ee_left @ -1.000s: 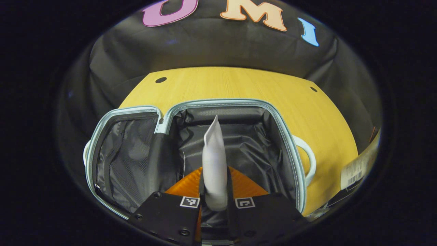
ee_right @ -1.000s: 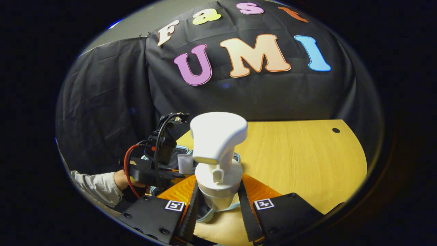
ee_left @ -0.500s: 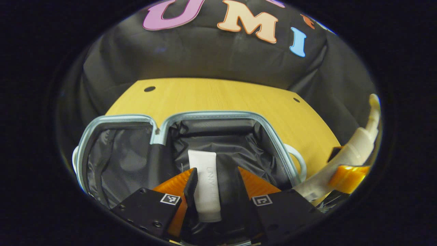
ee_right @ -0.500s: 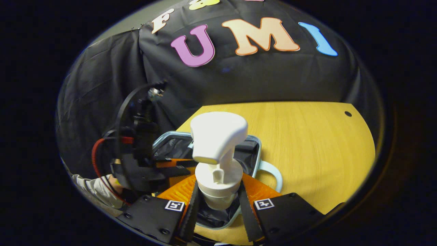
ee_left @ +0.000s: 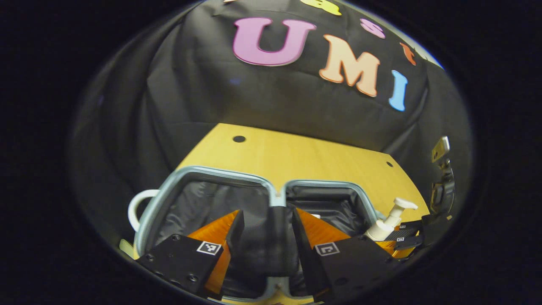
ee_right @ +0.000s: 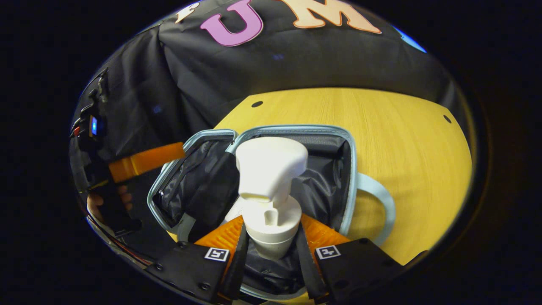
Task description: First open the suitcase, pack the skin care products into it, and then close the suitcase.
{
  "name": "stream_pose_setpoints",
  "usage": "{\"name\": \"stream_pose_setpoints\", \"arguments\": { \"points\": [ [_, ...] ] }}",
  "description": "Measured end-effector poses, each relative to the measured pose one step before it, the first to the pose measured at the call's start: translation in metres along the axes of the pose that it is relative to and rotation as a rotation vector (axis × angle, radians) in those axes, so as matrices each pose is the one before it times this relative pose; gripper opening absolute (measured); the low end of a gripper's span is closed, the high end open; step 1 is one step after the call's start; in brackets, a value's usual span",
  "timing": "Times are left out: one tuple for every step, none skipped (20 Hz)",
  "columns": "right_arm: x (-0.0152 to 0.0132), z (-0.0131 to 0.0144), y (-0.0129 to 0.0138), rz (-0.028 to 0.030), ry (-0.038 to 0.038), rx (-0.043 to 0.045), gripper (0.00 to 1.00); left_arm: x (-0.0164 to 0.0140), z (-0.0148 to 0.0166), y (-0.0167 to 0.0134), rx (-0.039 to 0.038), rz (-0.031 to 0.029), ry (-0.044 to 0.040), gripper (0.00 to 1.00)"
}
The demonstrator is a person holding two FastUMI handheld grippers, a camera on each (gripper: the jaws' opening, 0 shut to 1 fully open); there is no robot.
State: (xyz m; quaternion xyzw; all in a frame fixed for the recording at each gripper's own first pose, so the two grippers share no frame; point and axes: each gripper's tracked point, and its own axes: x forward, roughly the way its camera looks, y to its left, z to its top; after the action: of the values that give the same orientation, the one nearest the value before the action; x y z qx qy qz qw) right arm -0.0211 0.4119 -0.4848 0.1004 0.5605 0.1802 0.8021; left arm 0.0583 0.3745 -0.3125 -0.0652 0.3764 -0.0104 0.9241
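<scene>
- The right hand-held gripper (ee_right: 270, 250) clamps the white pump bottle (ee_right: 269, 192) by its lower body and holds it upright above the open suitcase (ee_right: 347, 169), probably so it can be lowered straight into the dark-lined compartment.
- The left hand-held gripper (ee_left: 266, 237) stands parted and empty over the middle of the suitcase (ee_left: 148, 212), where its two halves meet.
- The suitcase lies flat on the yellow worktop (ee_right: 406, 127), both halves spread, a pale handle (ee_right: 381, 203) at the side.
- In the right gripper view, the left hand-held gripper is off to one side with a hand (ee_right: 106, 201) on it, apparently clear of the bottle's way down.
</scene>
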Motion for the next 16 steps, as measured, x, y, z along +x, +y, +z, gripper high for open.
{"name": "stream_pose_setpoints", "arguments": {
  "points": [
    [0.0058, 0.0033, 0.00081, -0.00396, -0.00751, 0.02351, 0.57, -0.01113, 0.00515, 0.01717, -0.0123, 0.03986, -0.00482, 0.65],
    [0.00635, 0.00392, -0.00193, -0.00891, -0.00106, 0.02077, 0.57, -0.006, 0.00419, 0.01793, -0.01076, 0.03156, -0.00594, 0.65],
    [0.00493, 0.00365, -0.00331, -0.01488, -0.00025, 0.01499, 0.57, -0.00037, -0.0016, 0.0215, -0.01292, 0.03772, -0.00001, 0.65],
    [0.0057, -0.00021, -0.0043, -0.01791, 0.0012, 0.0082, 0.59, -0.00049, -0.0001, 0.01667, -0.01404, 0.02859, 0.00329, 0.65],
    [0.005, 0.00097, -0.00442, -0.02066, 0.00195, 0.00381, 0.56, 0.00243, -0.00231, 0.01563, -0.01177, 0.02611, 0.00198, 0.65],
    [0.00455, -0.00114, -0.00471, -0.02445, 0.00323, 0.00332, 0.6, 0.00243, 0.00048, 0.01295, -0.00937, 0.02509, 0.00038, 0.65],
    [0.00304, -0.00026, -0.00299, -0.01276, -0.0031, -0.00246, 0.61, 0.00158, 0.00152, 0.01173, -0.00678, 0.02284, -0.00055, 0.65],
    [-0.00016, -0.00035, -0.00062, -0.00488, 0.00476, 0.00374, 0.62, 0.00143, 0.00288, 0.01318, -0.00591, 0.02243, -0.00066, 0.65],
    [-0.00115, 0.00158, 0.0008, -0.00219, -0.00817, 0.00035, 0.62, 0.00357, 0.00071, 0.0111, -0.0022, 0.01971, -0.00037, 0.65],
    [0.00167, 0.00288, 0.002, 0.00611, -0.01217, 0.00164, 0.58, 0.00381, 0.00035, 0.0104, 0.0022, 0.02168, 0.00033, 0.65],
    [-0.00489, 0.00169, 0.00308, 0.00624, -0.00643, 0.00531, 0.65, 0.00348, -0.00278, 0.00731, 0.00306, 0.02092, 0.00386, 0.65],
    [-0.00135, 0.00244, 0.00324, 0.01143, -0.00537, 0.00838, 0.74, 0.00464, 0.00048, 0.0084, 0.00585, 0.01875, 0.00268, 0.65],
    [-0.00395, 0.00179, 0.00264, 0.00677, -0.00584, 0.00479, 0.82, 0.02933, -0.01297, 0.00808, 0.00199, 0.02208, 0.00949, 0.65],
    [-0.00272, 0.00365, 0.00139, 0.0041, -0.01058, -0.00286, 0.91, 0.00452, -0.00288, 0.00823, -0.00057, 0.01546, 0.00645, 0.65],
    [-0.00186, 0.0029, -0.00061, -0.00297, -0.01423, -0.0085, 0.93, 0.00523, -0.00195, 0.00809, -0.00626, 0.0138, 0.00299, 0.7],
    [-0.00355, 0.00321, -0.00184, -0.00569, -0.01159, -0.00693, 0.98, 0.00208, -0.00589, 0.00638, -0.01307, 0.01036, 0.00974, 0.65]
  ]
}}
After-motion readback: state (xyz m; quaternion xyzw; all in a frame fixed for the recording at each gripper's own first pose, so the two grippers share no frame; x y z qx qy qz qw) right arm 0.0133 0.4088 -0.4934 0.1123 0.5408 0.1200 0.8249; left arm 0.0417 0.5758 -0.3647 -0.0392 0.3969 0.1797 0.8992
